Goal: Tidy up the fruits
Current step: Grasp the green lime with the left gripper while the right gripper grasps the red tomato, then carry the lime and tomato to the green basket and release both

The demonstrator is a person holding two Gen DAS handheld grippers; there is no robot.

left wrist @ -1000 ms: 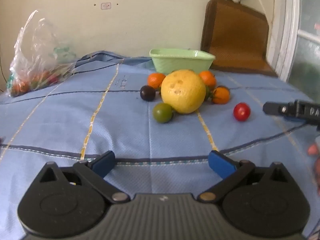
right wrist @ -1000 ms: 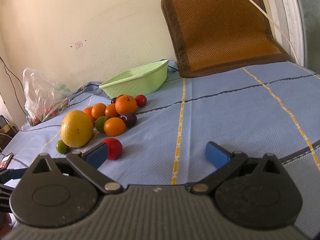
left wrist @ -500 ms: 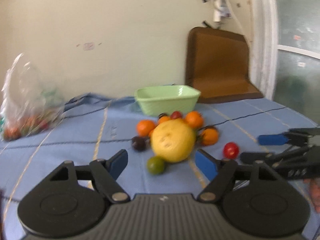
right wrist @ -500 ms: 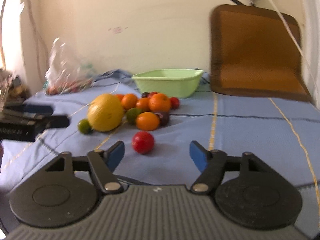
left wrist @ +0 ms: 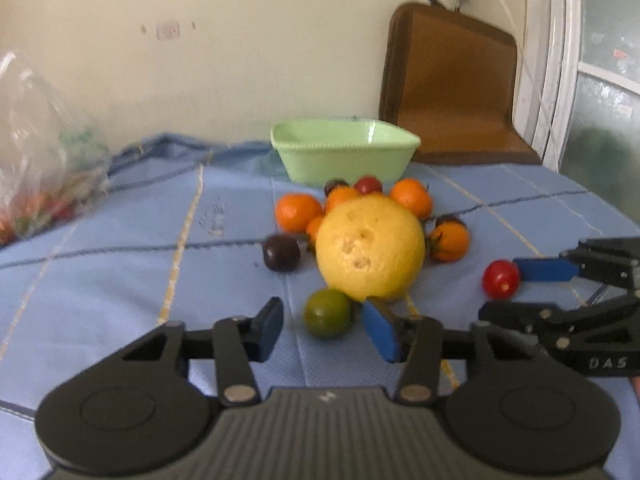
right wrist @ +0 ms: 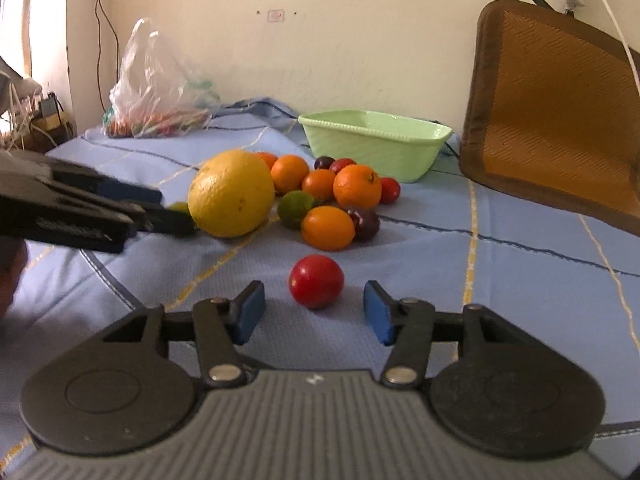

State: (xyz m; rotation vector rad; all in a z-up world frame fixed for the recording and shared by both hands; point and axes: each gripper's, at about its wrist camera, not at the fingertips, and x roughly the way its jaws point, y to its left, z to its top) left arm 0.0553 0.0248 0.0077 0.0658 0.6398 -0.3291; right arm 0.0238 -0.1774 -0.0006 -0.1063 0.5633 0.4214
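A pile of fruit lies on the blue cloth: a big yellow citrus, several oranges, a dark plum, a green lime and a red tomato. A green basin stands behind them, empty as far as I see. My left gripper is open, its pads either side of the lime. My right gripper is open just short of the red tomato. The citrus and basin also show in the right wrist view.
A clear plastic bag of produce sits at the far left by the wall. A brown woven mat leans on the wall at the right. The blue cloth spreads around the pile. A window frame stands at the far right.
Both grippers have moved in toward the fruit. The left one now brackets the lime; the right one has turned and come up to the red tomato. Both have narrowed slightly.
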